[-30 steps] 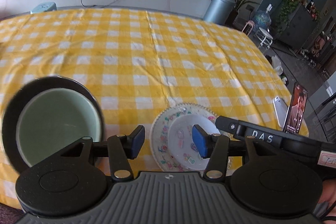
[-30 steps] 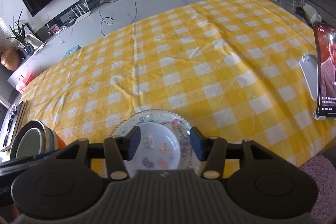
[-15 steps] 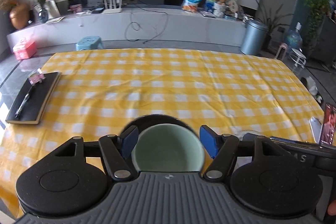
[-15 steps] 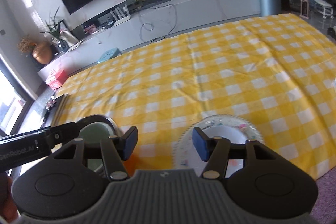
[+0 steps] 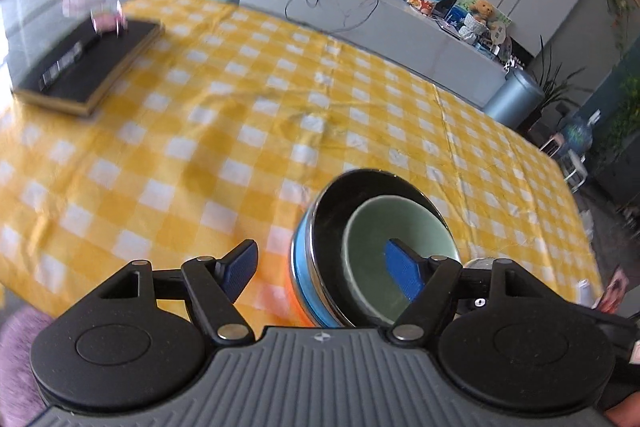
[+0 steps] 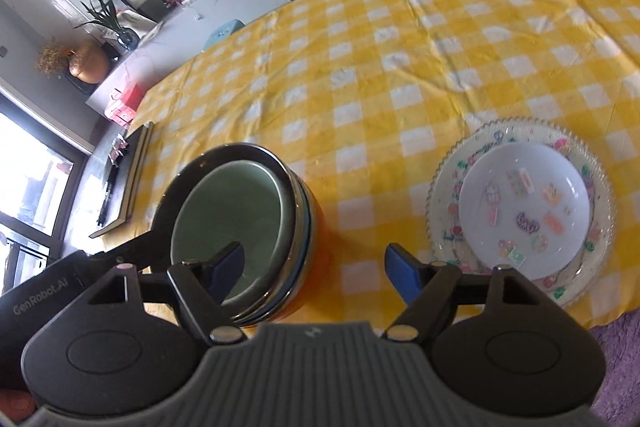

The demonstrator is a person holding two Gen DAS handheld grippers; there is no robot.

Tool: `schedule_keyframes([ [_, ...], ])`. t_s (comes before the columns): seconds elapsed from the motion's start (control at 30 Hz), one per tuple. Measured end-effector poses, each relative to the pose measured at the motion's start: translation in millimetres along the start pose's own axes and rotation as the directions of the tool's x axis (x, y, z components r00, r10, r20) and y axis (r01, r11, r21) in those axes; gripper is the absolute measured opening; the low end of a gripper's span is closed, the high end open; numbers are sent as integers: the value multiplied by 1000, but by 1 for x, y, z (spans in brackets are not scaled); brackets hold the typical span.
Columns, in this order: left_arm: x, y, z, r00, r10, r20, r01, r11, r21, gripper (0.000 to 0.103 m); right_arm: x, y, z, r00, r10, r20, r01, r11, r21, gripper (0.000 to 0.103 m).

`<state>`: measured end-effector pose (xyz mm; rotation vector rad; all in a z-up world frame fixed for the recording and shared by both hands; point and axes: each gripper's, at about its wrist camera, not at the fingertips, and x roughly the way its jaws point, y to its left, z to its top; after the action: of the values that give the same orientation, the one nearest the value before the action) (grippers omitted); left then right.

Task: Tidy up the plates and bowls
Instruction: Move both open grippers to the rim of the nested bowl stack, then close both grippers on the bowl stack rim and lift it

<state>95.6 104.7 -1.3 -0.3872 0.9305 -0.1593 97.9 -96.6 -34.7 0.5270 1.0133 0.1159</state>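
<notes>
Yellow-checked worktop carries your nested bowl stack, pale green inside black, near a sticker-dotted white bowl on a clear plate. Left gripper and right gripper have just been opening, empty.

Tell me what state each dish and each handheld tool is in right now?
Green bowl: upright, empty, nested in the dark bowl.
Dark bowl: top of a stack.
White bowl: upright, on the patterned plate.
Patterned plate: flat on the tablecloth.
Left tool: open, just widened, holding nothing.
Right tool: open, just widened, holding nothing.
</notes>
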Motion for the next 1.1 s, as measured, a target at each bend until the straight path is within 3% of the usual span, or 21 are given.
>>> schedule_keyframes([
  [0.1, 14, 14, -2, 995, -75, -61, 69, 993, -101, 85, 8, 0, 0, 1000, -7, -14, 8, 1000, 20, 76],
  [0.2, 26, 26, -4, 991, -101, -90, 83, 980, -180, 85, 14, 1, 4, 1000, -16, -14, 17, 1000, 15, 76],
  [0.43, 40, 37, -4, 986, -133, -96, 107, 965, -239, 84, 31, 5, 13, 999, -22, -40, 22, 1000, 8, 74],
  [0.5, 44, 39, -5, 985, -137, -102, 107, 960, -259, 79, 35, 4, 14, 999, -23, -48, 23, 1000, 10, 69],
  [0.73, 56, 35, -5, 983, -132, -127, 96, 963, -253, 72, 49, -6, 17, 996, 20, -81, -17, 999, 49, 64],
  [0.9, 59, 31, -4, 985, -108, -132, 75, 970, -229, 63, 58, -12, 18, 990, 84, -110, -72, 992, 102, 54],
  [1.1, 60, 27, -6, 988, -82, -131, 55, 980, -193, 59, 64, -22, 18, 979, 162, -124, -138, 974, 180, 46],
])
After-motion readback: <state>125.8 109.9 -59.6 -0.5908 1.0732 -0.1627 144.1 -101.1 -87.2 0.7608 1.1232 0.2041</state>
